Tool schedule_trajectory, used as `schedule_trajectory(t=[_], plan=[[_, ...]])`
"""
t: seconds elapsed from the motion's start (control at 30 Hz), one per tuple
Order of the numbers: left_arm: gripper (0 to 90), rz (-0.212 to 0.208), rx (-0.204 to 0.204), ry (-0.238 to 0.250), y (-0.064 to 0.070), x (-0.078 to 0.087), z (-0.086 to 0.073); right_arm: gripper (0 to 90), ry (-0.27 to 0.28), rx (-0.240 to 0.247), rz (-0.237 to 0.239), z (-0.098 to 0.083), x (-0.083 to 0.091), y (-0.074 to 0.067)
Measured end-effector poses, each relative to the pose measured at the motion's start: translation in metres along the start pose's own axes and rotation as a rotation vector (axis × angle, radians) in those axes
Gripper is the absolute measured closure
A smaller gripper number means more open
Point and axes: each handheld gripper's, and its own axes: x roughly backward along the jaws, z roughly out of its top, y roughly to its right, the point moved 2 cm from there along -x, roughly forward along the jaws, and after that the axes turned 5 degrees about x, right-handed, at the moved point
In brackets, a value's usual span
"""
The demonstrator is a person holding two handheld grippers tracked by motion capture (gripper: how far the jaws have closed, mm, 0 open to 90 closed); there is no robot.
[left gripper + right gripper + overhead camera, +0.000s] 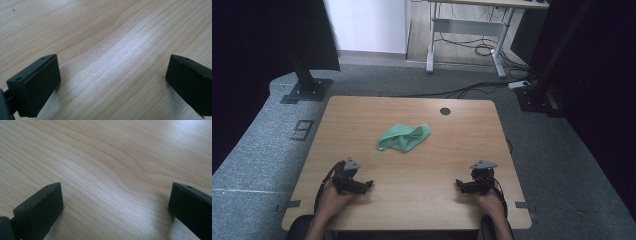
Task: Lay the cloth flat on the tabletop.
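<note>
Two grippers, left (368, 184) and right (458, 184), rest near the table's (412, 200) six o'clock edge, jaws wide and empty. Green cloth (404, 137) lies crumpled toward twelve o'clock, well apart. Nothing looks started; next comes a reach forward.

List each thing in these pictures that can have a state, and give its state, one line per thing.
Green cloth: crumpled in a heap on the table, untouched.
Left gripper: open, nothing between its jaws, low over the table.
Right gripper: open, nothing between its jaws, low over the table.
Round hole in the tabletop: nothing passes through it.
</note>
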Motion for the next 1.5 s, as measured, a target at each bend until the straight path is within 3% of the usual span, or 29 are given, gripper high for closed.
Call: schedule_trajectory(t=[0.27,0.47,0.57,0.8,1.3,1.5], plan=[[0.0,0.000,-0.001,-0.001,0.000,0.000,0.000,0.0,-0.003,0.007,0.014,0.006,-0.005,-0.001],[0.0,0.000,0.000,0.000,0.000,0.000,0.000,7.4,-0.011,0.013,0.044,0.021,-0.012,-0.004],[0.0,0.000,0.001,-0.001,0.000,0.000,0.000,7.9,-0.007,0.037,0.080,0.031,-0.013,-0.007],[0.0,0.001,0.002,0.000,0.000,0.000,0.000,13.1,0.008,0.030,0.126,0.047,-0.013,-0.008],[0.0,0.001,0.002,0.000,0.000,0.000,0.000,24.2,0.038,0.100,0.214,0.090,-0.034,-0.036],[0.0,0.001,0.000,-0.001,0.000,0.000,0.000,26.4,0.042,0.101,0.241,0.100,-0.043,-0.046]])
